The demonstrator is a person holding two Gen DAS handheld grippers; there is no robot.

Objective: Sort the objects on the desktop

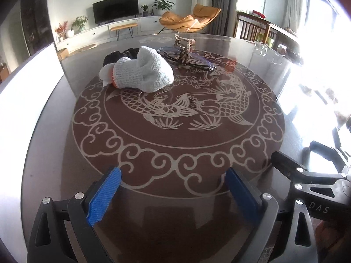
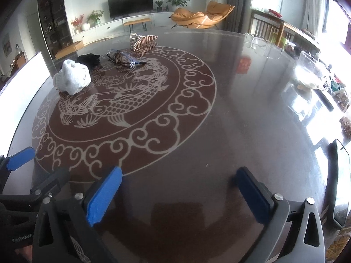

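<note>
Nearest to the cameras are the two grippers. The left gripper (image 1: 173,188) has its jaws wide apart, and nothing is between them. The right gripper (image 2: 178,194) also has its jaws wide apart and empty. Both hang over the near part of the round glass table (image 2: 241,114), well apart from the objects.

In my judgement the sorting is not yet begun, or it stands between two steps: all the objects lie together in one loose group on the far left part of the table, and I see no box or tray to receive them.

Going farther, I count the things in this group. First, one white knitted glove (image 1: 142,71), crumpled, with an orange edge. Just behind it, and touching it, there is one black soft item (image 2: 88,59); I cannot tell what it is exactly. To the right of these lie the glasses (image 2: 125,60); it seems to be two pairs, one dark and one with clear lenses, crossed over each other, but the count is not sure. Farthest lies one hair claw clip (image 2: 143,41) with shiny stones.

So four kinds of things are left to sort.
</note>
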